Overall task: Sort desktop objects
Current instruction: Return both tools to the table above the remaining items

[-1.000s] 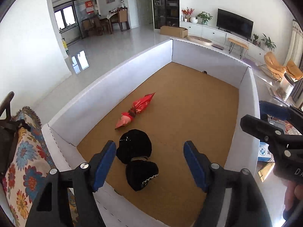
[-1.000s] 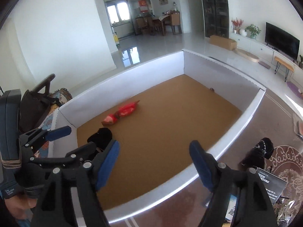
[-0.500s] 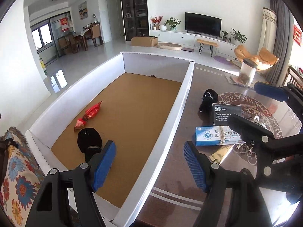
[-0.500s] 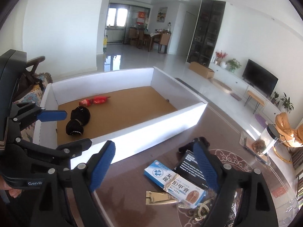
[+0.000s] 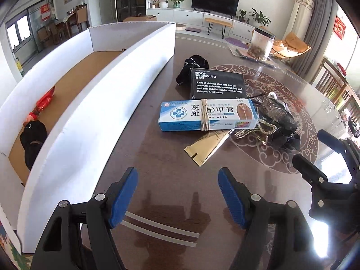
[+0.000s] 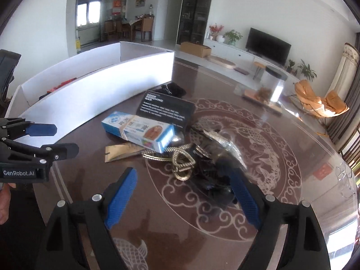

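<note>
Clearly legible: black "ODOR REMOVING BAR" box [image 5: 216, 83], "GenRobot.AI" left tool [image 6: 48, 139].

"ODOR REMOVING BAR" on black box [image 5: 217, 83]

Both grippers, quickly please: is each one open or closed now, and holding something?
Left gripper: open, holding nothing.
Right gripper: open, holding nothing.

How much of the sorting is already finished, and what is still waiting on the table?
Done: a red packet and a black bundle lie in the white box. In hand: nothing; the left gripper and right gripper are both open and empty. Left on the table: the blue box, black box, gold packet, chains and black pouch.
</note>
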Demonstrator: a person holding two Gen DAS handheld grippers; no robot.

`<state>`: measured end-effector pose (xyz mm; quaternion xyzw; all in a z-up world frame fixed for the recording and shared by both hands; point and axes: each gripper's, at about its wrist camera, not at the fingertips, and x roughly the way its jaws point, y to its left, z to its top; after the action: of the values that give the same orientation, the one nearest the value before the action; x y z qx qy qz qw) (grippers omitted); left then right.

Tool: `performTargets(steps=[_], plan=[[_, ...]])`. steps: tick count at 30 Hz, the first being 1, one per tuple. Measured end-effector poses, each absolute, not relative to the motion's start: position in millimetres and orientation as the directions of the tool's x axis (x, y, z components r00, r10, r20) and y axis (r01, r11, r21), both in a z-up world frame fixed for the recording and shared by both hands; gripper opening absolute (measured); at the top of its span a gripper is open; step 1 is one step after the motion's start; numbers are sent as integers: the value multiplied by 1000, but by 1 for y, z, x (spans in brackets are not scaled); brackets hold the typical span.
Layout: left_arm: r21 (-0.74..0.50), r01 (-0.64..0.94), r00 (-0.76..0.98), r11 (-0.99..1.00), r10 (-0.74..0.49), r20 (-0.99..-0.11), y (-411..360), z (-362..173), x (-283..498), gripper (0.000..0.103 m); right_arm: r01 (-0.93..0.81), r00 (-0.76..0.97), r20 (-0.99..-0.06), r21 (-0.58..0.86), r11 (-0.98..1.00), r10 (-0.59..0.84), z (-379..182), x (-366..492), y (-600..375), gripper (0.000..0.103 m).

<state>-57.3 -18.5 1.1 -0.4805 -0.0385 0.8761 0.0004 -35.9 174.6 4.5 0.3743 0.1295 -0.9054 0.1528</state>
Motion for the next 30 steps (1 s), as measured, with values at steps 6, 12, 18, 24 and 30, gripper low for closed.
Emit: performTargets(steps=[6, 12, 18, 24, 30], plan=[[-48, -19, -530, -999, 51, -847, 18, -30, -63, 73, 236, -642, -766, -159, -959, -31, -41, -13, 252, 85], [-17, -38, -536, -999, 34, -843, 25, -36, -60, 73, 160, -614, -788, -71, -985, -43, -55, -9, 284, 85], [-63, -6, -527, -998, 57, -848, 16, -39, -64, 73, 121, -610, -792, -53, -991, -33, -57, -11, 282, 90], [-54, -7, -527, -998, 50, -849, 18, -41, -66, 73, 92, -592, -805, -34, -995, -27, -60, -14, 286, 100], [-209, 16, -530, -978, 169, -831, -4, -38, -62, 73, 76, -583, -812, -15, -997, -32, -60, -17, 289, 103]])
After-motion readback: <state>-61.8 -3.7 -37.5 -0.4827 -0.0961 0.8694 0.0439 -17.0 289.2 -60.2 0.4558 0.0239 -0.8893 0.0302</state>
